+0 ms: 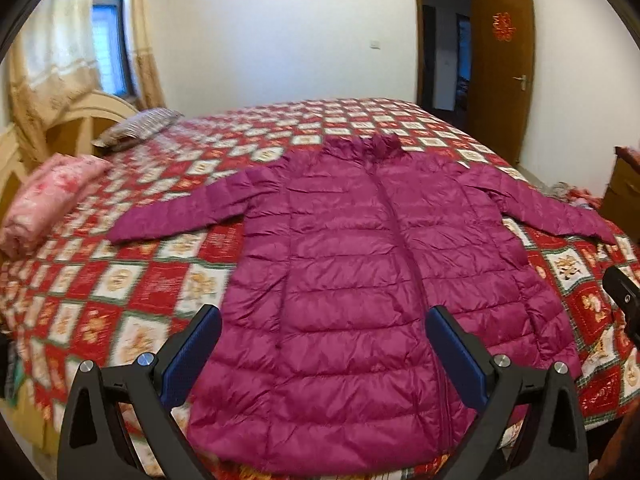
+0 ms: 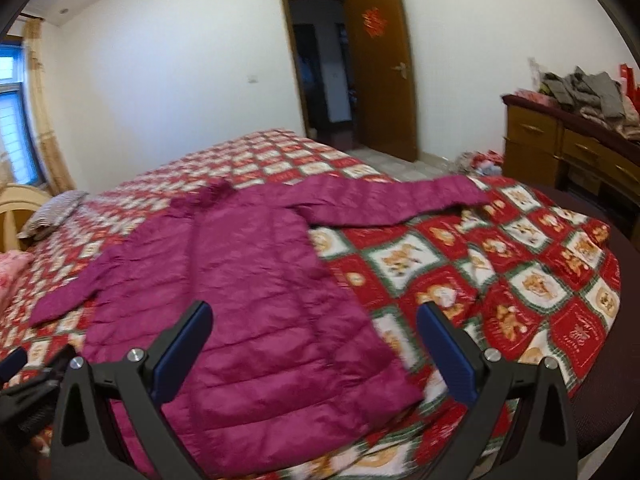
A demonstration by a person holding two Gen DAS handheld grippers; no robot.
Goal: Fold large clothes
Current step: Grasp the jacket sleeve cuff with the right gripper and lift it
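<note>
At the far left a cream headboard [image 1: 80, 128] closes off the bed [image 1: 120, 280], with a pink pillow [image 1: 48, 200] and a striped pillow [image 1: 136, 128] lying against it, and a curtained window [image 1: 106, 40] behind. Between the pillows and the magenta puffer coat [image 1: 360, 272] runs a broad stretch of bare red-and-white patchwork quilt; the coat's left sleeve [image 1: 188, 208] reaches out across part of it. The coat lies flat, front up and zipped, collar toward the far wall and hem at the near edge of the bed. The left gripper [image 1: 324, 360] hangs above the hem with its jaws wide apart, holding nothing, the lower body of the coat framed between them without touching. The right gripper [image 2: 314, 352] hovers likewise with jaws spread and empty, over the coat's right hem corner [image 2: 400, 384], its right finger [image 2: 448, 356] out past the coat's edge above the quilt. Further right the right sleeve [image 2: 400, 204] stretches toward the bed's side edge, with more open quilt in front of it. Beyond that edge stand a wooden dresser [image 2: 560, 148] piled with clothes [image 2: 588, 92] and an open brown door [image 2: 384, 68].
</note>
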